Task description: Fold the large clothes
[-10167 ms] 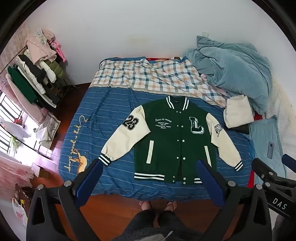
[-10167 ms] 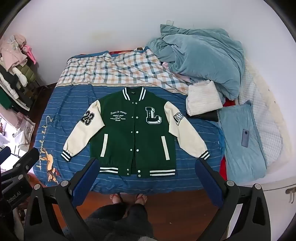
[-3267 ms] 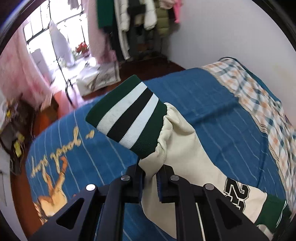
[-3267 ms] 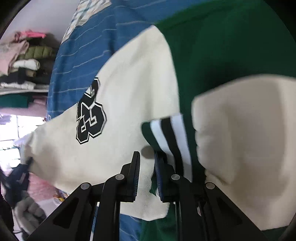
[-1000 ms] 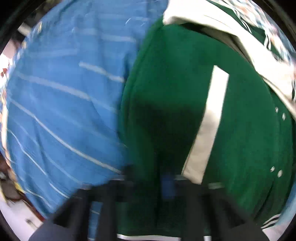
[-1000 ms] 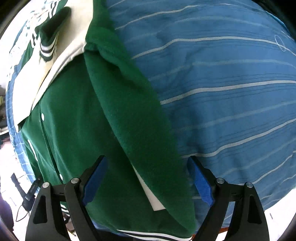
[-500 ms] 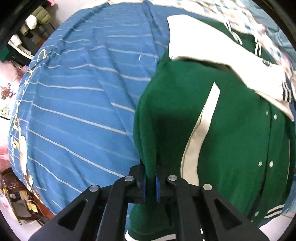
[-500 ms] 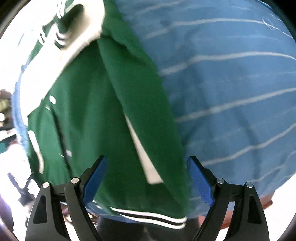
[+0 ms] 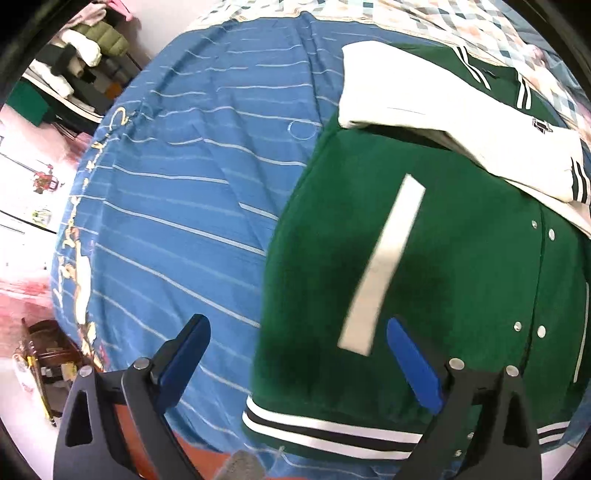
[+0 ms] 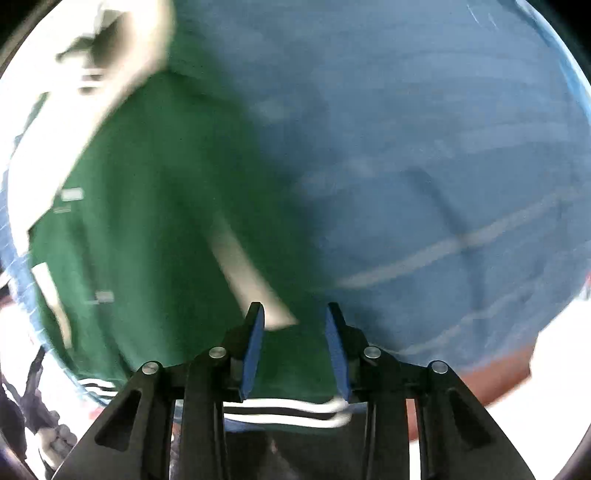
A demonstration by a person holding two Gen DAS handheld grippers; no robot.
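The blue striped bedspread [image 9: 177, 206] fills most of both views, its near edge dropping to a strip of reddish floor [image 9: 129, 417] at the bottom. In the left wrist view the bed's left side runs out of frame towards a rack of hanging clothes [image 9: 74, 48], which the lens rim cuts off, and the checked sheet [image 9: 424, 18] at the top is only partly seen.

The green jacket [image 9: 461, 258] lies on the bedspread near the bed's near edge, with a wide bare stretch of blue to its left. Its right part is cut off by the picture's edge. A cream sleeve [image 9: 443, 110] is folded across the chest and hides the lettering below it. The striped hem [image 9: 332, 432] sits just inside the bed's edge.

The right wrist view is heavily smeared, so the jacket's side edge against the blue is hard to place; the open bedspread lies to the right of it.

The left gripper [image 9: 295, 362] hangs above the jacket's lower left side with its jaws opening, spread wide, one blue pad [image 9: 181, 358] over the bedspread and the other over the green cloth; nothing is pinched. The right gripper [image 10: 295, 343] has its jaws closing, with green cloth seen in the gap by the white pocket stripe [image 10: 251, 280], though the pads appear not yet to press it.
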